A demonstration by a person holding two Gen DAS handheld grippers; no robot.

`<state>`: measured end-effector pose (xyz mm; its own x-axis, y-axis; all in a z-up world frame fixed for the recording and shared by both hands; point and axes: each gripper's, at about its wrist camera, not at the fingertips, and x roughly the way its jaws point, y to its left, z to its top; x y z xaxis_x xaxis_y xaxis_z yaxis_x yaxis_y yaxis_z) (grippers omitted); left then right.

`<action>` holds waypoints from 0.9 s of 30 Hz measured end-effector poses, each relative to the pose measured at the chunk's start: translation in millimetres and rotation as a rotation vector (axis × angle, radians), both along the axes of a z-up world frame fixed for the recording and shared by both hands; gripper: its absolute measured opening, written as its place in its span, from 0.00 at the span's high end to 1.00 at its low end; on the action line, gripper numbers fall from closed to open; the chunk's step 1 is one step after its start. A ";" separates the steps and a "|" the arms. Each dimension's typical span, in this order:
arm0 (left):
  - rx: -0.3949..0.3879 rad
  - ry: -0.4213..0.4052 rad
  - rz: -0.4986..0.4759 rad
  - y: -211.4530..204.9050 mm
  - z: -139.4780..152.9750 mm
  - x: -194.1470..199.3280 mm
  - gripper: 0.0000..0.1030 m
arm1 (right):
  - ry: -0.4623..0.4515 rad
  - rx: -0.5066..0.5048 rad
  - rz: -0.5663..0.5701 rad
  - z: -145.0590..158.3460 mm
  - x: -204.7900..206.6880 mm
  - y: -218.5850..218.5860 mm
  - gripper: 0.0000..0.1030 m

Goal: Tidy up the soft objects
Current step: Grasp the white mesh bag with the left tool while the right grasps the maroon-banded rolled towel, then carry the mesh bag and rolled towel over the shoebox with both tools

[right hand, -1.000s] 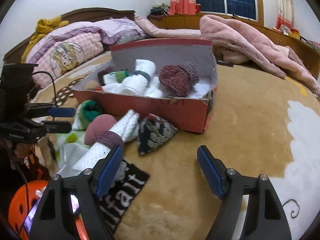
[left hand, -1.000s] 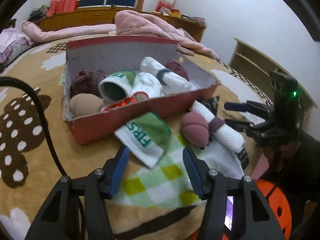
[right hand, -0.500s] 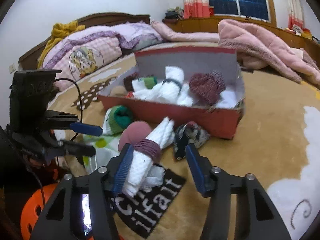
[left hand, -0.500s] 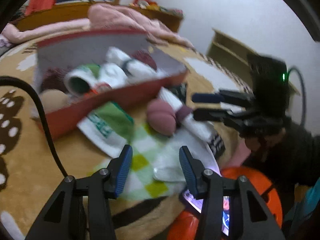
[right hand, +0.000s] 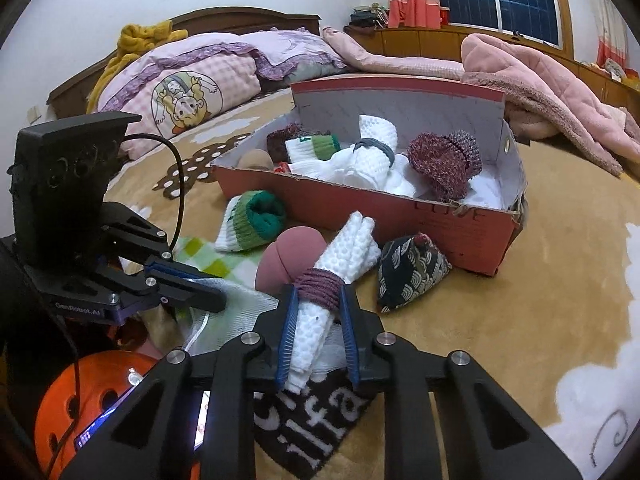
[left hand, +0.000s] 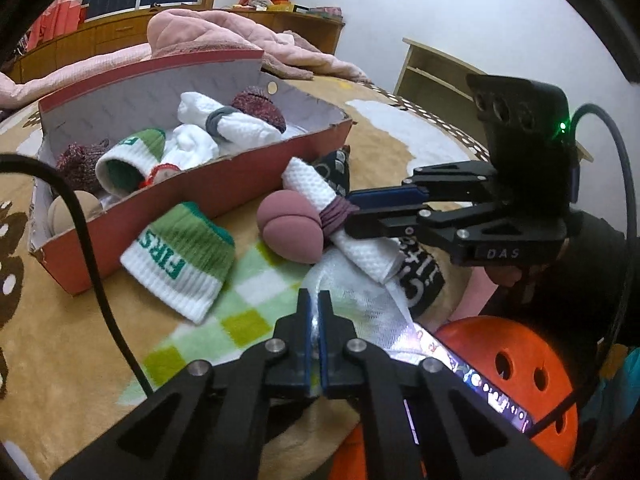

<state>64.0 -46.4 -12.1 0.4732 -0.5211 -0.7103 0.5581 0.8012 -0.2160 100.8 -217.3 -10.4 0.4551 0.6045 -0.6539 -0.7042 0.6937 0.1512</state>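
A rolled white towel [right hand: 344,256] with a maroon band lies in front of the red box [right hand: 400,216], against a pink ball [right hand: 288,256]. My right gripper [right hand: 317,292] straddles the roll at the band, jaws closing, pads touching it; in the left wrist view the right gripper [left hand: 352,214] clamps that band on the towel [left hand: 316,184]. My left gripper [left hand: 315,298] is shut, pinching the edge of a white mesh cloth [left hand: 360,300]. A green-and-white sock [left hand: 180,256] lies by the box wall [left hand: 240,184]. The box holds several rolled socks and towels.
A dark patterned pouch [right hand: 412,272] lies right of the roll. A black cloth with white letters [right hand: 312,424] and a green checked cloth [left hand: 224,320] lie underneath. An orange helmet [left hand: 512,364] sits at the near edge. Pink bedding [right hand: 540,80] is piled behind the box.
Both grippers moved in on the pile and their jaws came together. The left went from open to shut on the mesh cloth; the right narrowed around the banded roll.
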 end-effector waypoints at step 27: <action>-0.075 -0.242 0.233 33.7 52.2 -11.4 0.98 | -0.094 0.057 -0.008 25.3 -2.2 -4.3 0.87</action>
